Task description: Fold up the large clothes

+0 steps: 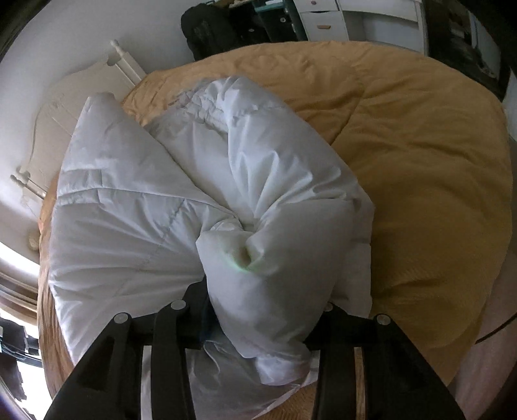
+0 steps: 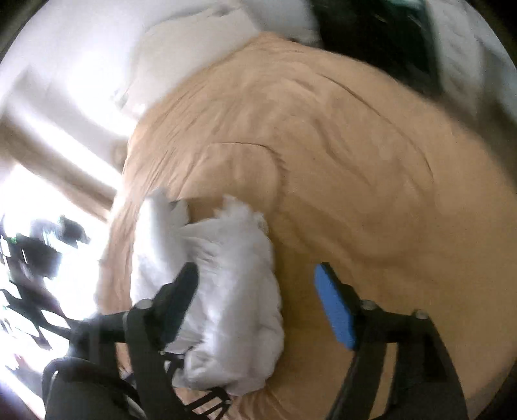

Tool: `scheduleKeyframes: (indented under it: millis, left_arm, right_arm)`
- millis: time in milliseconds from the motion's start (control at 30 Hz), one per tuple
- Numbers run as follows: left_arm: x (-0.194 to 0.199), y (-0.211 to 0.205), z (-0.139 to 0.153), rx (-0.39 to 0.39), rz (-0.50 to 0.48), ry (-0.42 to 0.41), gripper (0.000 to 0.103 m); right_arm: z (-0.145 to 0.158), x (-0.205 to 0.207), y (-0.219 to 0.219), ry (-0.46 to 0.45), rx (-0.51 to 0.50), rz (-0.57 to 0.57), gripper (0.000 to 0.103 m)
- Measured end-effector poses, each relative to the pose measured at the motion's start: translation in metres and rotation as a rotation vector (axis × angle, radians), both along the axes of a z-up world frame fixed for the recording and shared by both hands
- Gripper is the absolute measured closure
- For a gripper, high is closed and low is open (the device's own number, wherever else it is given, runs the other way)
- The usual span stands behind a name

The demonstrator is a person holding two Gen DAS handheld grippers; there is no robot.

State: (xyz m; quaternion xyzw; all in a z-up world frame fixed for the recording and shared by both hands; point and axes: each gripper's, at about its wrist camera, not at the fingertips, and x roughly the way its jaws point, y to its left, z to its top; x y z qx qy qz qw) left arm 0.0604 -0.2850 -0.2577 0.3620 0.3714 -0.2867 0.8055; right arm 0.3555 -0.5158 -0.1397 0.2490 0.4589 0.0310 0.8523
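Jacket (image 1: pixel 206 194), white, puffy, bunched on bedspread (image 1: pixel 420 161).

No text, label, brand, number or sign can be read in either view; nothing legible is carried by the white padded garment (image 1: pixel 206 200), the ochre bedcover (image 1: pixel 420 155) or the white drawers (image 1: pixel 326 22); the right wrist view is blurred by motion, so any small print there cannot be made out.
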Motion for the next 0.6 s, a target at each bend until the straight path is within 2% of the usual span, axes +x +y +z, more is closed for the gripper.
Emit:
scheduleKeyframes:
  millis: [67,167,233,267,367,400,433,500,600]
  left_arm:
    - [0.001,0.000,-0.001,0.000,0.004,0.010,0.066]
    - [0.001,0.002,-0.001,0.002,0.004,0.012,0.066]
    - [0.004,-0.001,0.003,0.000,0.007,0.015,0.066]
    - [0.003,0.001,0.007,-0.004,0.010,0.018,0.066]
    - [-0.002,0.007,0.012,-0.019,0.001,0.023,0.064]
    - [-0.001,0.007,0.016,-0.031,0.003,0.033,0.064]
    - [-0.001,0.013,0.023,-0.059,0.014,0.054,0.061]
    - [-0.001,0.031,0.040,-0.143,0.037,0.119,0.059]
    - [-0.005,0.072,0.073,-0.309,0.098,0.242,0.058]
  right_arm:
    - [0.020,0.033,0.024,0.026,-0.106,0.094,0.022]
    - [0.029,0.081,0.075,0.116,-0.292,0.219,0.021]
    - [0.020,0.106,0.102,0.170,-0.347,0.309,0.021]
    - [0.023,0.087,0.109,0.186,-0.365,0.340,0.021]
    - [-0.006,0.117,0.146,0.304,-0.457,0.393,0.024]
    - [-0.017,0.117,0.147,0.341,-0.491,0.400,0.046]
    - [-0.035,0.123,0.150,0.400,-0.517,0.406,0.081]
    - [-0.053,0.125,0.140,0.469,-0.470,0.364,0.089]
    - [-0.058,0.124,0.125,0.485,-0.465,0.337,0.093]
